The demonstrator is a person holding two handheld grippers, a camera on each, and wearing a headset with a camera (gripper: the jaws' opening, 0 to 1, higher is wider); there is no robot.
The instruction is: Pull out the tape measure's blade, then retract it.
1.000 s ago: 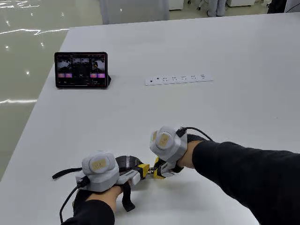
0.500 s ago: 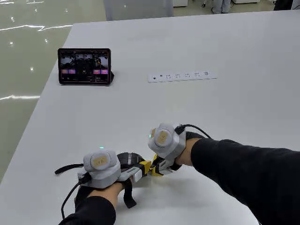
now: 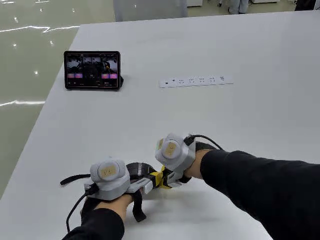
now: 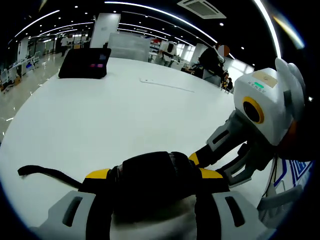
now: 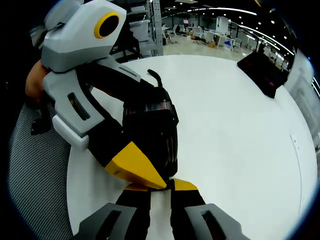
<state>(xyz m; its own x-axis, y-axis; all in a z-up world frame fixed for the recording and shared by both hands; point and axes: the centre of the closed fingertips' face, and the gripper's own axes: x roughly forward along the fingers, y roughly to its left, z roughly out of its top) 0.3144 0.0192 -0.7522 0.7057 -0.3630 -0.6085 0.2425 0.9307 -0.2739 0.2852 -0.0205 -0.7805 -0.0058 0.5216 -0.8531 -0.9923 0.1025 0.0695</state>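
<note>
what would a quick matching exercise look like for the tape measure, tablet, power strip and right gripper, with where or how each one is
Things:
1. tape measure
2. tablet
3. power strip
4. right gripper

Places and states:
a. white, lying flat towards the middle of the table
b. black, clamped in the left gripper
c. propped up near the table's left edge, screen lit
d. closed up right at the tape measure's front

Pairs: 1-b, 2-c, 3-a, 4-d

Tape measure (image 3: 136, 170) mostly hidden behind left claw (image 3: 150, 180).
</note>
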